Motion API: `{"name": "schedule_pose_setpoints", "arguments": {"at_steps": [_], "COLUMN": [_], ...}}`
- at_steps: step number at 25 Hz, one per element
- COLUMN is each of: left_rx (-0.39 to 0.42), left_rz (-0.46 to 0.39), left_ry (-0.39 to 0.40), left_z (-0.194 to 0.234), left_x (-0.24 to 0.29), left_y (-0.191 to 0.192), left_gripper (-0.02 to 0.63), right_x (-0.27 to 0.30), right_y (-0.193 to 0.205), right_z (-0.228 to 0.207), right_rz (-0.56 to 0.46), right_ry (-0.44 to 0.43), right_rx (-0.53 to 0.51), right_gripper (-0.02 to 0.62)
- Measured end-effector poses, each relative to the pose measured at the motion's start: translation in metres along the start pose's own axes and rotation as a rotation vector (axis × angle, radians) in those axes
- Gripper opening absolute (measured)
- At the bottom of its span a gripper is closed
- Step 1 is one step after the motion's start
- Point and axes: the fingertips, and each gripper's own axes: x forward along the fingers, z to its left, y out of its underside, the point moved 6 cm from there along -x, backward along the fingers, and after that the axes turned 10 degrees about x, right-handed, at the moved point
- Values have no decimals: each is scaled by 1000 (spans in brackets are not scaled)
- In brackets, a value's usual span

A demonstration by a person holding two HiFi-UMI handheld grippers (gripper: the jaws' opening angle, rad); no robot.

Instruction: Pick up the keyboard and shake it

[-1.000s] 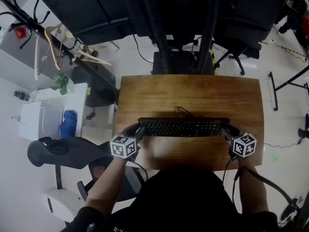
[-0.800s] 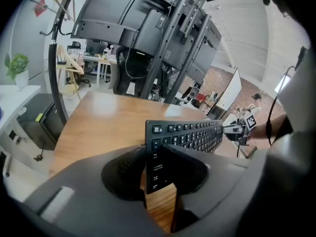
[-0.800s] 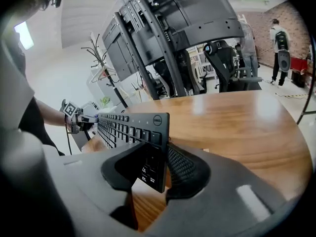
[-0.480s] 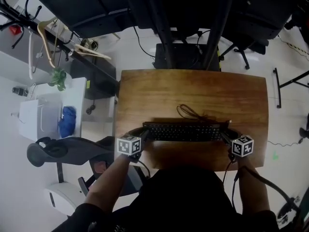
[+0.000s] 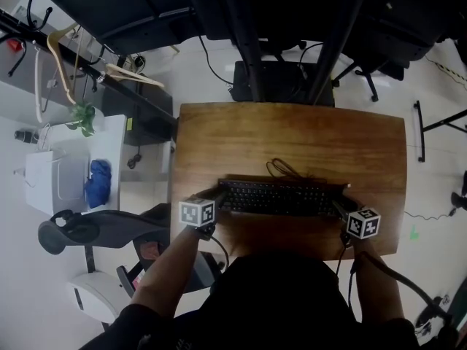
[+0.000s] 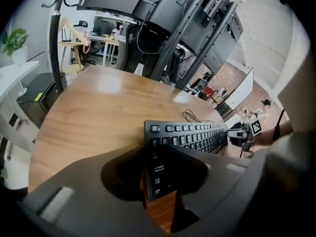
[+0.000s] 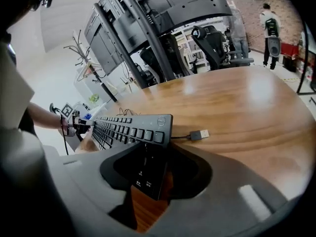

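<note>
A black keyboard (image 5: 277, 197) lies across the near half of the wooden table (image 5: 292, 141), and its cable (image 5: 281, 168) curls behind it. My left gripper (image 5: 217, 197) is at its left end. In the left gripper view the keyboard's end (image 6: 157, 164) sits between the jaws, which are shut on it. My right gripper (image 5: 339, 204) is at the right end. Its jaws are opening, the keyboard's end (image 7: 148, 169) still lies between them, and a sliver of table shows beside it. The loose USB plug (image 7: 200, 134) rests on the wood.
A black office chair (image 5: 80, 228) stands left of the table. Beyond it is a white side table (image 5: 66, 159) with a blue object (image 5: 97, 183) and a plant (image 5: 82, 115). A dark metal frame (image 5: 292, 35) rises behind the table. A person (image 7: 269, 23) stands far off.
The keyboard has come down with both grippers: it looks smaller and now lies flat against the tabletop, slightly nearer the person.
</note>
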Motion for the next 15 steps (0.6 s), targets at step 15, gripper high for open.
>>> {"name": "schedule_pose_setpoints", "arguments": {"at_steps": [15], "left_rx": [425], "left_rz": [-525], "left_ry": [-379], "left_z": [-50], "left_x": [-99], "left_y": [-103], "left_gripper": [0], "right_x": [-67], "right_y": [-68], "right_z": [92], "right_rz": [-401], "right_ry": [35], "right_rx": [-411], "right_gripper": [3]}}
